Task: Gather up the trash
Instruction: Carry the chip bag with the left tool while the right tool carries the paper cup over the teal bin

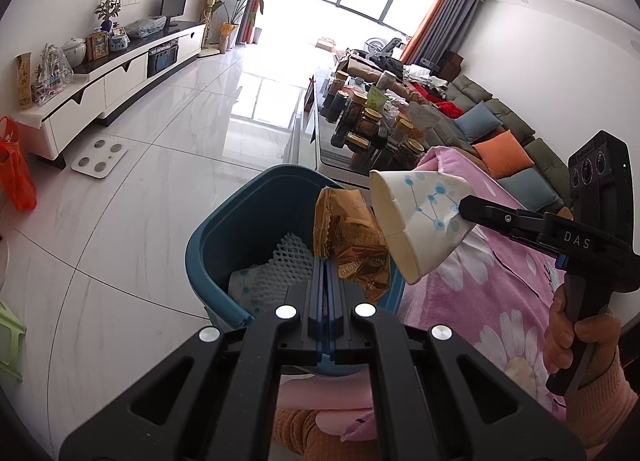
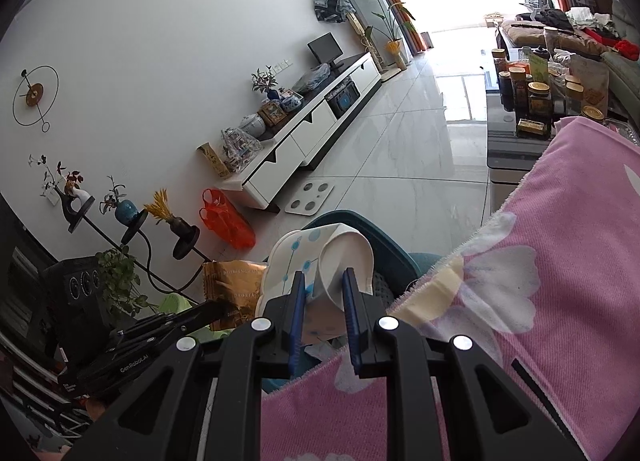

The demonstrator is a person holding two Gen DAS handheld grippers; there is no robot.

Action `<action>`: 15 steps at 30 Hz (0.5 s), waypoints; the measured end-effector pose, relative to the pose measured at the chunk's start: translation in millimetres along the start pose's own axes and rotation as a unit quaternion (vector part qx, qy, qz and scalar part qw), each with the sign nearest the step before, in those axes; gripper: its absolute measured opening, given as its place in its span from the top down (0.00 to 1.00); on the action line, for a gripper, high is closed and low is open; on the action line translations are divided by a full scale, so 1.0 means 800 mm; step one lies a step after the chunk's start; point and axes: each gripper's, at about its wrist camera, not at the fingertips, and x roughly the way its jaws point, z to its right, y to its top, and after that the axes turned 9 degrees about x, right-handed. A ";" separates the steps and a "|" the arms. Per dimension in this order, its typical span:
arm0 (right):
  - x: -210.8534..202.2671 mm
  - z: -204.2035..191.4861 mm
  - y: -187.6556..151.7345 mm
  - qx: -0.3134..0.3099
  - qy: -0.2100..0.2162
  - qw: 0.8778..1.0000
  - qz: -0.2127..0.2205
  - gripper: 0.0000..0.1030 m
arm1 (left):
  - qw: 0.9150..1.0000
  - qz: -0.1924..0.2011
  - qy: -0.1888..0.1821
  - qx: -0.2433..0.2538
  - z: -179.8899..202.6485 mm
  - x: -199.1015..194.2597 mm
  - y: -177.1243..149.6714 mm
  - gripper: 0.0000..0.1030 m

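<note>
Two handheld grippers hover over one teal trash bin (image 1: 240, 229) standing on the floor beside a pink flowered blanket (image 1: 492, 301). The left gripper (image 1: 327, 261) has its jaws closed on one crumpled gold wrapper (image 1: 352, 245) above the bin. The right gripper (image 2: 323, 281) pinches one squashed paper cup (image 2: 320, 257), its jaws slightly apart. Only the left wrist view shows white foam netting (image 1: 288, 265) inside the bin and the hand (image 1: 576, 341) holding the right gripper.

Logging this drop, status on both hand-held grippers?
Left hand-held gripper shut on gold wrapper. Right hand-held gripper shut on crushed paper cup. Both over teal bin. Path clear.
</note>
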 end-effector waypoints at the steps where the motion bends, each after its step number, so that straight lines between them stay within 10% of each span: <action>1: 0.003 0.000 0.001 -0.001 -0.001 1.000 -0.002 0.83 | 1.000 -0.001 0.001 0.000 0.000 0.003 0.000 0.98; 15: 0.035 -0.002 0.001 -0.003 -0.014 1.000 -0.023 0.83 | 1.000 -0.016 0.011 -0.005 -0.007 0.034 -0.001 0.98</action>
